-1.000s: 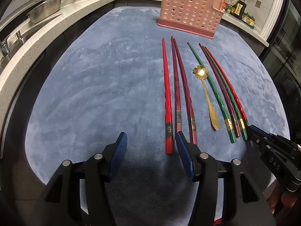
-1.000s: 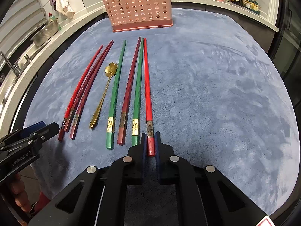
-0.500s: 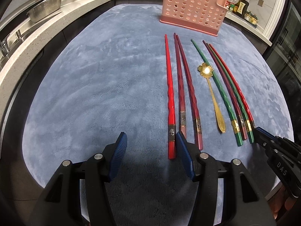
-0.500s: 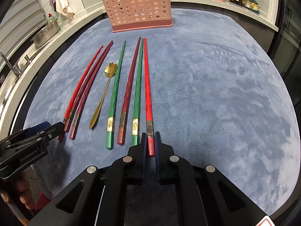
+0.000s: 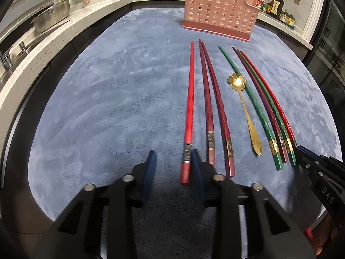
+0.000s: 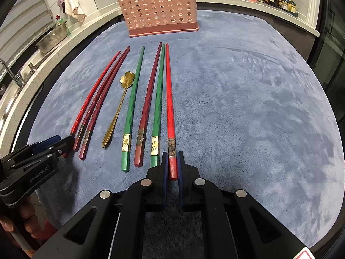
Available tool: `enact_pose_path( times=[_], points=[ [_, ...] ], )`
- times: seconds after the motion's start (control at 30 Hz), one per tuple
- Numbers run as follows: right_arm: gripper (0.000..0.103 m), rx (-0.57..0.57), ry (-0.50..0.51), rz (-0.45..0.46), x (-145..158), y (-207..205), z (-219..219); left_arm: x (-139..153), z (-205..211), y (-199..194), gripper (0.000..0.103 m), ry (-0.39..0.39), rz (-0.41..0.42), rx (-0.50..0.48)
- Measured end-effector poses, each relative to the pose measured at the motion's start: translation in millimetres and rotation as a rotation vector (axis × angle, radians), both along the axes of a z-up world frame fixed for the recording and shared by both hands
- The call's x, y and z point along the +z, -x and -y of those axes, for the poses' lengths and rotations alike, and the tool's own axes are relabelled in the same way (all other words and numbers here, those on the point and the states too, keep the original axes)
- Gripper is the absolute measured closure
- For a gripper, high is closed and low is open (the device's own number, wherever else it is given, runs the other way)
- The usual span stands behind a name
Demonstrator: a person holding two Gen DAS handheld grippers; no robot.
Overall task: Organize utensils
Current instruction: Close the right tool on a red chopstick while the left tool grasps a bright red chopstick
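Several red, maroon and green chopsticks and a gold flower-bowl spoon [image 5: 248, 116] lie side by side on the blue mat. My left gripper [image 5: 172, 157] straddles the near end of the leftmost red chopstick [image 5: 189, 112]. Its jaws are closing: the right finger [image 5: 195, 157] is against the stick and the left finger stands apart. My right gripper [image 6: 172, 157] is shut on the near end of the rightmost red chopstick [image 6: 169, 99], which lies flat on the mat. The pink perforated utensil basket [image 6: 159, 8] stands at the mat's far edge.
A pale counter runs along the left with a steel colander [image 5: 51, 17] and a tap [image 6: 13, 73]. Sauce bottles [image 5: 273, 4] stand at the back right. The mat's left half [image 5: 97, 108] and its right side [image 6: 258, 108] are bare fabric.
The left gripper's jaws have narrowed and shifted right, so the leftmost red chopstick's end now lies between them. The right gripper keeps its hold and has not moved.
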State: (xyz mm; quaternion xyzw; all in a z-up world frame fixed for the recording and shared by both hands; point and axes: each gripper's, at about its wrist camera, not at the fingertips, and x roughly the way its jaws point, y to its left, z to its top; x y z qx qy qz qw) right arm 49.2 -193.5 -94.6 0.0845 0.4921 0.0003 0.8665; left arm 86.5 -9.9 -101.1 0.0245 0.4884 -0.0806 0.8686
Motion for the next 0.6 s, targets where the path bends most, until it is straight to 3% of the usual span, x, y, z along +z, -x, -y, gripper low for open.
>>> enact_pose_path(
  times=[0.17, 0.6],
  points=[
    [0.096, -0.003, -0.007, 0.0, 0.1, 0.6, 0.2, 1.5, -3.6, -1.3, 0.092, 0.016, -0.005, 0.006],
    [0.096, -0.009, -0.016, 0.05, 30.0, 11.1, 5.0, 28.7, -7.2, 7.0, 0.096, 0.054, 0.032, -0.001]
  ],
)
